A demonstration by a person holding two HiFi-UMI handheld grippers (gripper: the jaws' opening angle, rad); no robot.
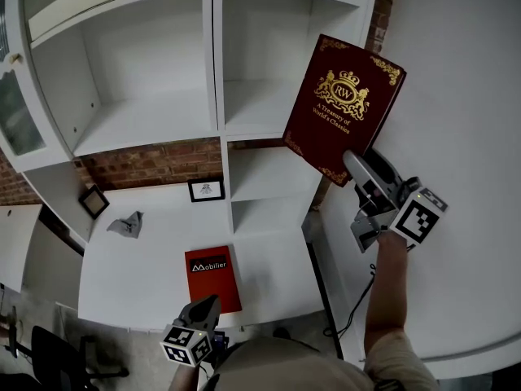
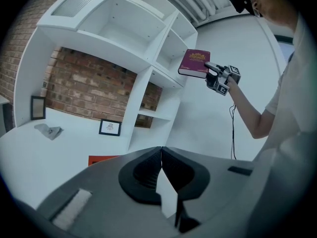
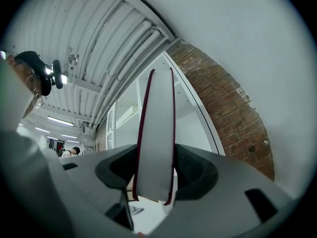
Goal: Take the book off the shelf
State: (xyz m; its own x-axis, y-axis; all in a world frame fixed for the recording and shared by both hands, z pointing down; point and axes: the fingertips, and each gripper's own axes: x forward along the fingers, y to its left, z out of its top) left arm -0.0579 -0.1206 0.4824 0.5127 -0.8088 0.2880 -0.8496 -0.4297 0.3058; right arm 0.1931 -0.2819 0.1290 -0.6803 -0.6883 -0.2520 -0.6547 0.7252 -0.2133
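Head view puts the maroon book (image 1: pixel 342 108) at one o'clock, just out of the shelf (image 1: pixel 218 72), its lower corner pinched between our right gripper's (image 1: pixel 352 165) fingers (image 3: pixel 198 175). We'd grip firmly and level it. From the book, the shelf's edge lies at nine and open room at five. Our left gripper (image 1: pixel 205 309), fingers together and empty, hangs at six.

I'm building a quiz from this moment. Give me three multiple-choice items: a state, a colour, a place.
1. The left gripper has its jaws: A wide apart; B half open; C shut, empty.
2. The cover of the book in the right gripper is: A green; B maroon; C white.
3. The red booklet lies: A flat on the desk; B in the left gripper; C in the right gripper.
Answers: C, its pads meet with nothing between; B, maroon with gold print; A, it rests on the white desk.
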